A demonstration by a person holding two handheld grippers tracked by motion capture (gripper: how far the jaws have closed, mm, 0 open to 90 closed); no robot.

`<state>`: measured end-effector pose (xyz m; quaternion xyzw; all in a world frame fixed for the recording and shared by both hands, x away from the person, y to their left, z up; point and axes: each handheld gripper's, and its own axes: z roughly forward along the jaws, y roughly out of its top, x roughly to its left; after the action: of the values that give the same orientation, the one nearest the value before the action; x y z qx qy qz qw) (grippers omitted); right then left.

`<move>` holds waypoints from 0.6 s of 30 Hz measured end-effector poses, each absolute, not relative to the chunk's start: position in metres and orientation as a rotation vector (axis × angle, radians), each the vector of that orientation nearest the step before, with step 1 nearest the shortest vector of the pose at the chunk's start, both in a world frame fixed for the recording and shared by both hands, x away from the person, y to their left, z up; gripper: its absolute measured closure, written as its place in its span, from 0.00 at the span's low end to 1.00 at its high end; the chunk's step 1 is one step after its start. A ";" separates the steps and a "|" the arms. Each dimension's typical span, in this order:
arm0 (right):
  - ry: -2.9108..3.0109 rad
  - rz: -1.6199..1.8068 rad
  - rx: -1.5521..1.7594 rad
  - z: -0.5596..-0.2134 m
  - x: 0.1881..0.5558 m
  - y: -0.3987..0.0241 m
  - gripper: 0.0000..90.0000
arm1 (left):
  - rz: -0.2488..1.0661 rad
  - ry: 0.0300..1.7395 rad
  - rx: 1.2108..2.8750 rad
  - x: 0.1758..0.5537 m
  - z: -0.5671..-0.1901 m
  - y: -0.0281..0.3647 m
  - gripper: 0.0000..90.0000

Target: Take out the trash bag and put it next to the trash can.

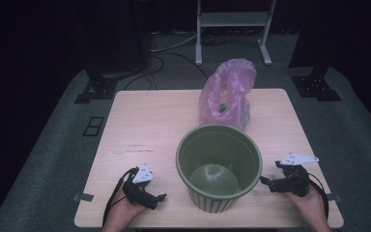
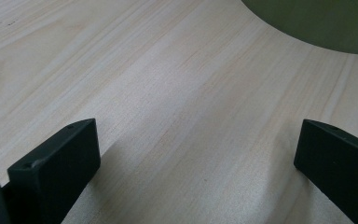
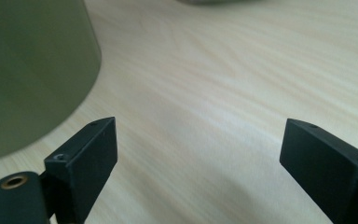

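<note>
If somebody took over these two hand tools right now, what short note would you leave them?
Left gripper: open, holding nothing, resting on the table left of the green bin.
Right gripper: open, holding nothing, just right of the bin.
Bin: upright near the front edge, looks empty.
Pink plastic bag: behind the bin, something inside it.
Done: nothing yet.
Left: probably fetching the bag and dealing with bag and bin.
</note>
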<state>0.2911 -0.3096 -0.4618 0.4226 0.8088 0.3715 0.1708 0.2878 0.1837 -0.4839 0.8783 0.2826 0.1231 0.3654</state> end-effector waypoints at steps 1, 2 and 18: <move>2.304 1.043 1.206 -0.464 0.291 -0.311 0.11 | 0.317 0.726 2.259 0.288 -0.484 0.184 0.00; 2.313 1.026 1.210 -0.467 0.291 -0.311 0.11 | 0.317 0.727 2.259 0.288 -0.484 0.184 0.00; 2.319 1.012 1.174 -0.487 0.289 -0.312 0.11 | 0.317 0.726 2.259 0.288 -0.484 0.184 0.00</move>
<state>0.2895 -0.3116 -0.4872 0.4144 0.8184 0.3573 0.1754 0.2878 0.1837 -0.4839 0.8784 0.2825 0.1234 0.3653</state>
